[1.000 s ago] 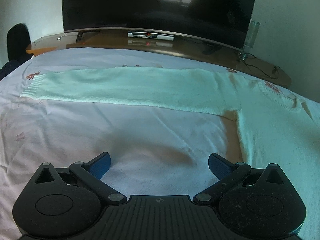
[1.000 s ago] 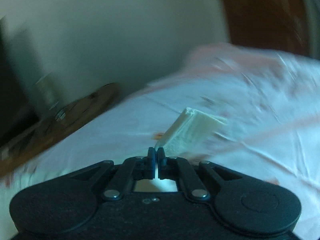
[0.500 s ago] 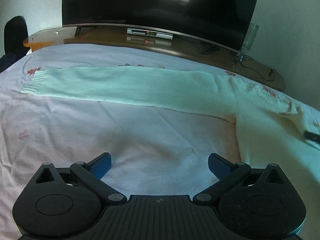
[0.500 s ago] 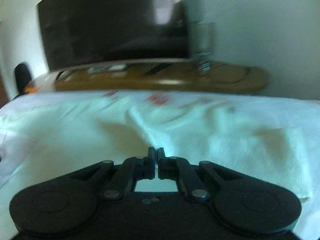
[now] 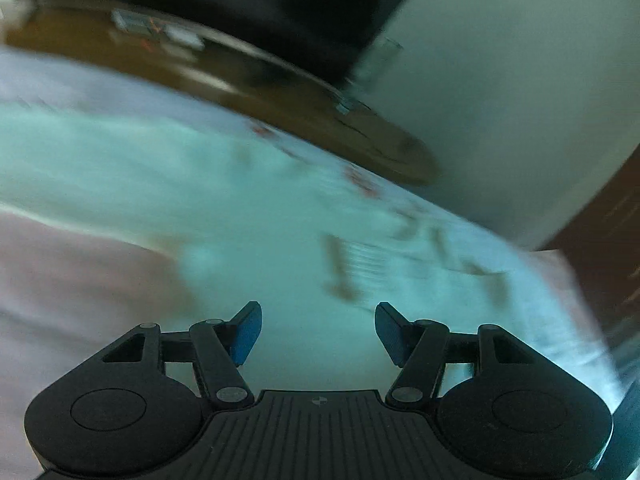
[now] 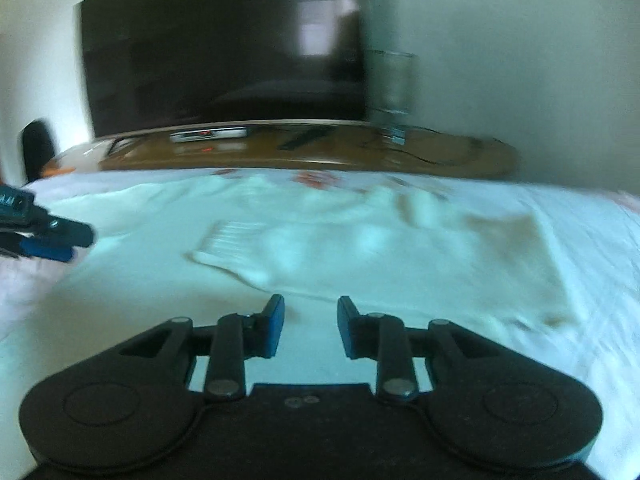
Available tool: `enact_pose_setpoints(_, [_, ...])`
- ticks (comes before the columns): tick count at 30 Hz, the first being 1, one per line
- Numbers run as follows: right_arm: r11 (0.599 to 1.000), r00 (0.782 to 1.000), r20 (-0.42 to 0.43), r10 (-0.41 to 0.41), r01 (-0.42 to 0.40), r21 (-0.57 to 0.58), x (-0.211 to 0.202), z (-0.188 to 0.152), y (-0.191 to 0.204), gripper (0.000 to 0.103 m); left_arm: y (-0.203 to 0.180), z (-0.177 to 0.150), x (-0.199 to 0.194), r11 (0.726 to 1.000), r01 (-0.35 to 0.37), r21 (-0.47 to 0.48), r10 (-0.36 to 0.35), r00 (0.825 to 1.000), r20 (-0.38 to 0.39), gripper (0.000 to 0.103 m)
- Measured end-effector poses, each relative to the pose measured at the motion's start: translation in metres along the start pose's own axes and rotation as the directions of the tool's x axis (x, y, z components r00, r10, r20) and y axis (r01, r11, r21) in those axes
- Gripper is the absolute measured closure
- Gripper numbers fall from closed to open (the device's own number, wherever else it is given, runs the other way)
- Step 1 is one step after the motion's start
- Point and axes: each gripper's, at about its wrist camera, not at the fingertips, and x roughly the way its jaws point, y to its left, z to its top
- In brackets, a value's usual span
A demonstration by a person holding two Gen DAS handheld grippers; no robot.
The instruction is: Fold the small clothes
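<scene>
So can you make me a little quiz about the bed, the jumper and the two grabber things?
1. True or false: the right gripper is pinching the pale sweater.
2. What lies folded across the sweater's body: A) its sleeve, B) a sock, C) a towel?
3. Fill in: behind the bed a dark ___ stands on the wooden stand.

Key
1. False; its jaws are opening, nothing between them.
2. A.
3. Television.
</scene>
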Motion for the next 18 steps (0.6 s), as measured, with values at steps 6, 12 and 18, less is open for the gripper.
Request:
enact_pose_setpoints(6, [0.983,0.996,-0.02,-0.082,0.084,0.165,-0.031,-0.017,-0.051,0.074,-0.03,-0.004,0.07,0.992,0.054,-0.116,-0.065,0.994,-0.087,0.051])
enact_pose_setpoints(12, [0.96,0.99,-0.009,-0.144,0.142,0.24,-0.049,-0.025,-0.083,0.074,-0.047,0.0,0.089,0.998,-0.033,-0.056,0.03,0.998,-0.063,0.083])
enact_pose_setpoints(18, [0.899,0.976,-0.031,-0.216,0.211,0.383,-0.034,-0.02,-0.121,0.074,-0.032,-0.002,0.085,0.999,-0.028,-0.039,0.027,0.999,-0.033,0.098])
